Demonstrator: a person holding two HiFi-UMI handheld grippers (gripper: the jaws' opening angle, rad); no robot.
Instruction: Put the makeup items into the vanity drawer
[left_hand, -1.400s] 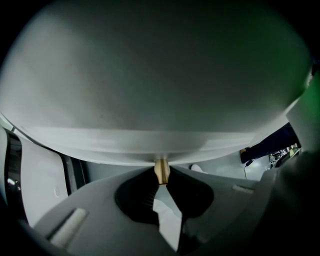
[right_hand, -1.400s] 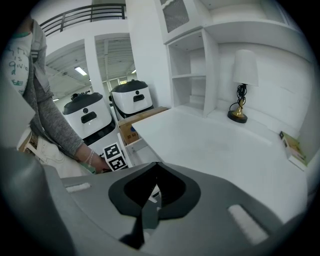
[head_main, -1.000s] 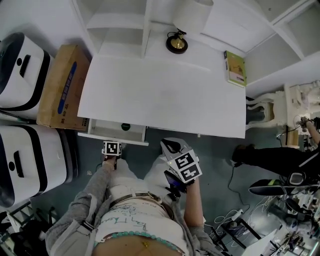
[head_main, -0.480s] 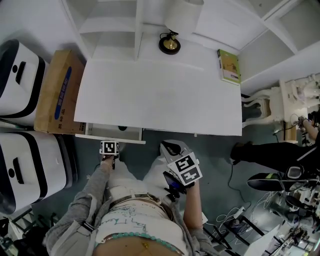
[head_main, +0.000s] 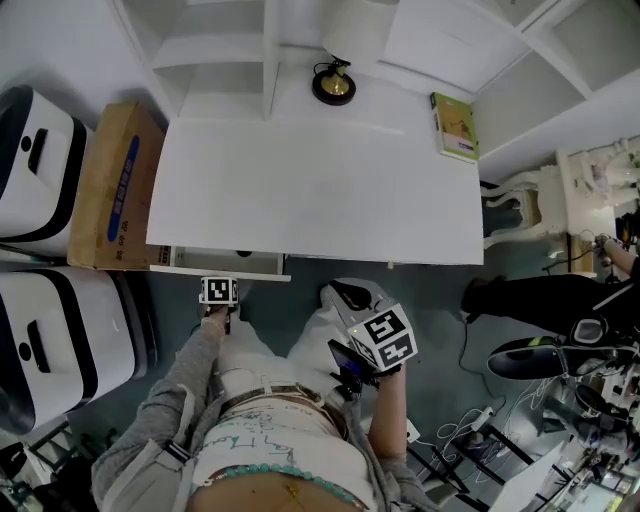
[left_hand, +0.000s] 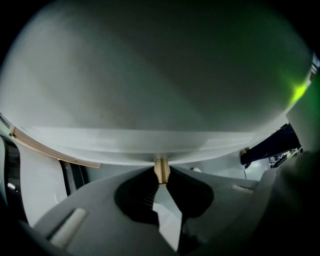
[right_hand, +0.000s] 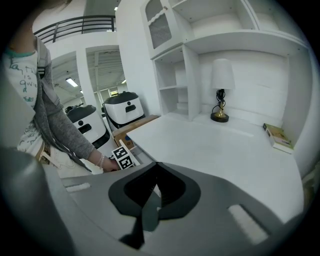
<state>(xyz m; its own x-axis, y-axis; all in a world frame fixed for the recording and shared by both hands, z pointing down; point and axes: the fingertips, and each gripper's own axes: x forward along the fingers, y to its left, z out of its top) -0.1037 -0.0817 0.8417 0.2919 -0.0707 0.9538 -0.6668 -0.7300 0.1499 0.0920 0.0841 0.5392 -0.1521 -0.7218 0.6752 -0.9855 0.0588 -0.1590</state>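
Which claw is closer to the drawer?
Left. The left claw is at the front of the drawer, shut on its knob. The right claw is back by the person, off to the drawer's right.

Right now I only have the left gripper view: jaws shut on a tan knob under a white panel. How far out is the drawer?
Observer: Head view shows the drawer only slightly open, at the front left corner of the vanity.
Operator: Anything in it?
Observer: One small dark item in the gap; can't tell what.
Operator: Right side?
Observer: Right hand-held gripper sits low by the person's thigh, jaws together, nothing between them.
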